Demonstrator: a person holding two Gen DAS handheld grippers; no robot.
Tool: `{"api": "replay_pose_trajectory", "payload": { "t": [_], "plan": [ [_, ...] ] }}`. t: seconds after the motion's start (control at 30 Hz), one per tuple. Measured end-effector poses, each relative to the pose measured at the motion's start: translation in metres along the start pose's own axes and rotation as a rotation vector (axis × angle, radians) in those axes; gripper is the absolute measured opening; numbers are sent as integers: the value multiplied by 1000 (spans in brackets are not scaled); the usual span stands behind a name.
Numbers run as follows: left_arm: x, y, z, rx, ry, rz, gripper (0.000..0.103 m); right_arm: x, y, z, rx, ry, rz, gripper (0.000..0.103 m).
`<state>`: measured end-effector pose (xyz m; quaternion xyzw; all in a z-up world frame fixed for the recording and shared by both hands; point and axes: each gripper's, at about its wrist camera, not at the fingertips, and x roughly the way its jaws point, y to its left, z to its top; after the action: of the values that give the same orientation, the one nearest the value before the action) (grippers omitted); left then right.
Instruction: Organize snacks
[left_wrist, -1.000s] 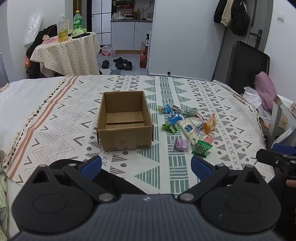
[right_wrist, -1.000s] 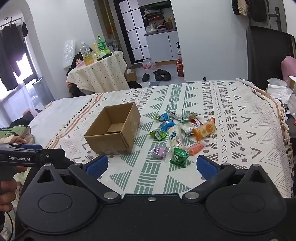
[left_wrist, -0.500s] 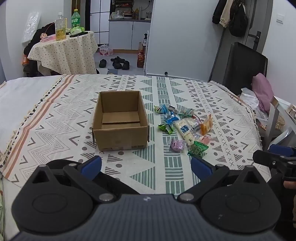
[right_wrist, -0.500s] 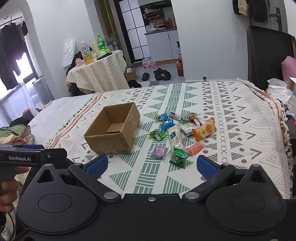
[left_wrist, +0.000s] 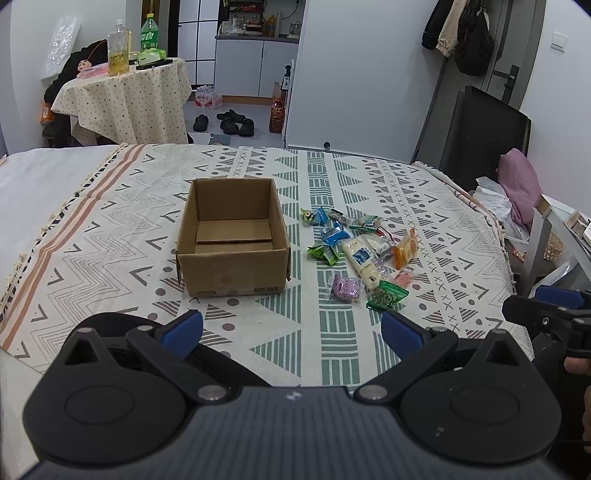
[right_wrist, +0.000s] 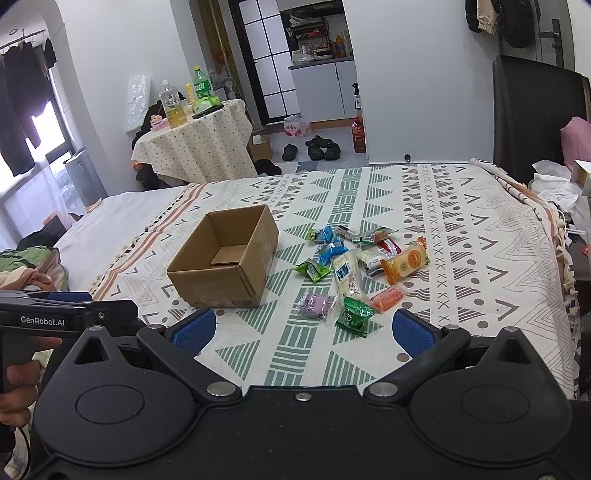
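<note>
Since a second ago my left view has drifted in and a little right, so the cardboard box (left_wrist: 232, 240) sits larger and nearer the middle; the right view has barely shifted. My left tongs (left_wrist: 291, 330) are spread wide with nothing between the blue pads, hovering over the near part of the bed (left_wrist: 110, 229). My right tongs (right_wrist: 303, 328) are just as wide and empty, with the nearest wrappers showing between the pads.

The only writing I can read is "GenRobot.AI" in white on the side of the left tool, at the left edge of the right view. The wrappers carry print, but it is too small for me to make out.

The patterned blanket (right_wrist: 461, 236) has bare cloth in front of both tongs, and more to the right of the snacks up to its fringed right edge. To the left of the box the blanket ends at an orange stripe, with plain white sheet beyond.

The box stands upright and open, empty apart from its loose bottom flaps. The snacks (right_wrist: 354, 266) lie in a loose cluster just right of it, none touching it: a long white packet (right_wrist: 347, 275) in the middle, an orange packet (right_wrist: 406, 260) to its right, blue and green ones on the far-left side, and nearest me a purple packet (right_wrist: 316, 304), a dark green packet (right_wrist: 354, 315) and a small orange-pink one (right_wrist: 388, 297).
</note>
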<state>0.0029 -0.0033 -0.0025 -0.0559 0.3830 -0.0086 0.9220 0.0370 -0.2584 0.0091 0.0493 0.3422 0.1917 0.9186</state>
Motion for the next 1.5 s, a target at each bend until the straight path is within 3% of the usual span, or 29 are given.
{"api": "replay_pose_trajectory", "payload": {
  "t": [1.5],
  "plan": [
    [-11, -3, -2, -6, -6, -31, 102, -15, 5, 6, -22, -10, -6, 103]
  ]
}}
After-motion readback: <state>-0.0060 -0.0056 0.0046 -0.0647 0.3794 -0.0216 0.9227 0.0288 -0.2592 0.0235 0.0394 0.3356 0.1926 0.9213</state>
